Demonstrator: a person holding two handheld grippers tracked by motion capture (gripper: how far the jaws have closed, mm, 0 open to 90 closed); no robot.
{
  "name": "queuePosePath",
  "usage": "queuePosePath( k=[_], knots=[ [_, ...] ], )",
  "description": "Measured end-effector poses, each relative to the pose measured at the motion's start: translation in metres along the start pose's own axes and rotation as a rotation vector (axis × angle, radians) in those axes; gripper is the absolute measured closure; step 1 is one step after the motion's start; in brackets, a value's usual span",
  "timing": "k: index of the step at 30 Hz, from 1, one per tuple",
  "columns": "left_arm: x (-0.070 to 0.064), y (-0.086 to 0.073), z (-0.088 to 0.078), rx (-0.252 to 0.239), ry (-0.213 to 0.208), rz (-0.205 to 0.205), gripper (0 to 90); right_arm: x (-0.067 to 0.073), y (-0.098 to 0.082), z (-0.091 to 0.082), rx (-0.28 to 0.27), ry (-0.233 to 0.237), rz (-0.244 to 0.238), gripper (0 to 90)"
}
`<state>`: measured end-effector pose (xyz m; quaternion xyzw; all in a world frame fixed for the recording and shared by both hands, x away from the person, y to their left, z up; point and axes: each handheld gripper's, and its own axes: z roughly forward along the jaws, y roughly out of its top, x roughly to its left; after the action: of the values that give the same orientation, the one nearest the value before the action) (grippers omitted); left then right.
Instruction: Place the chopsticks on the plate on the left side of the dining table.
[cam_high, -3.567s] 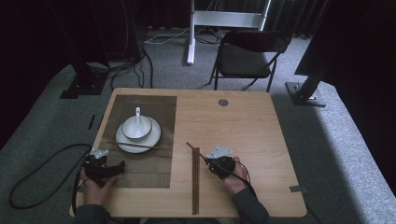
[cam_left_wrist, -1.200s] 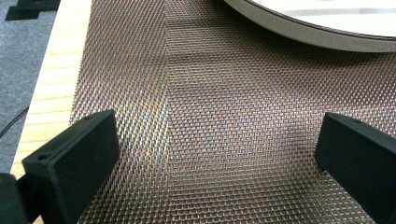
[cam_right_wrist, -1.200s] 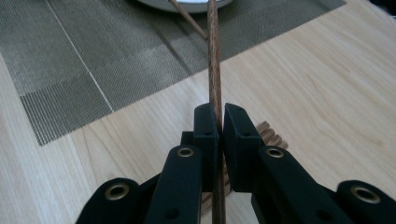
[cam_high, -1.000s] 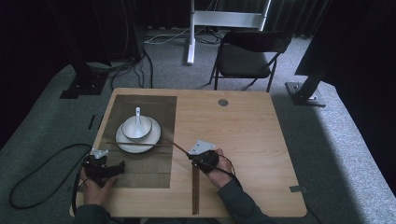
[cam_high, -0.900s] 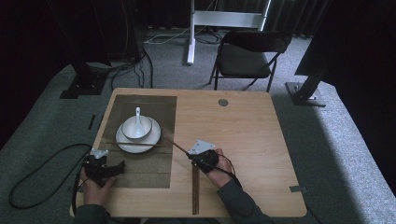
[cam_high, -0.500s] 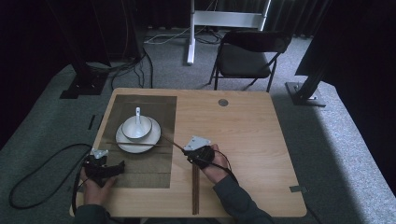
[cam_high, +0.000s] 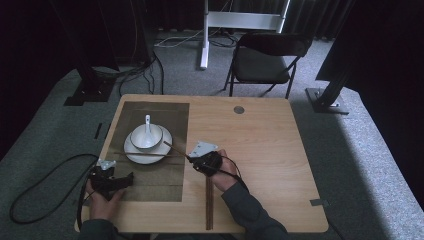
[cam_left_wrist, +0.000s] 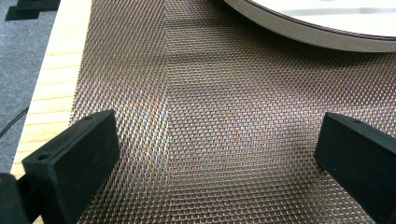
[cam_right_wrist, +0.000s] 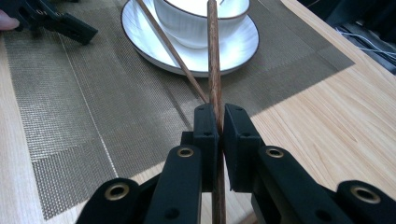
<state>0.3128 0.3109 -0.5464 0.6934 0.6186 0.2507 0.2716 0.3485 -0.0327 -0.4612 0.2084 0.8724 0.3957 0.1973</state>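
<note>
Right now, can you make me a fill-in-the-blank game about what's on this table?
1. The right gripper is shut on a wooden ____.
2. The white bowl sits on a white ____.
3. The jaws of the left gripper hover over the woven ____.
4. Inside the bowl lies a white ____.

Missing words: chopstick; plate; placemat; spoon
</note>
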Motion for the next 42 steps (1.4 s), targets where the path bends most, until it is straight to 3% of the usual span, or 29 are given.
queuePosePath(
  k=[22,42],
  knots=[
    [0.000,0.000,0.000,-0.002,0.001,0.000,0.2,-0.003,0.032,0.012,-0.040,0.019,-0.045,84.3],
    [0.000,0.000,0.000,-0.002,0.001,0.000,0.2,-0.005,0.044,0.027,-0.039,0.039,-0.073,84.2]
  ],
)
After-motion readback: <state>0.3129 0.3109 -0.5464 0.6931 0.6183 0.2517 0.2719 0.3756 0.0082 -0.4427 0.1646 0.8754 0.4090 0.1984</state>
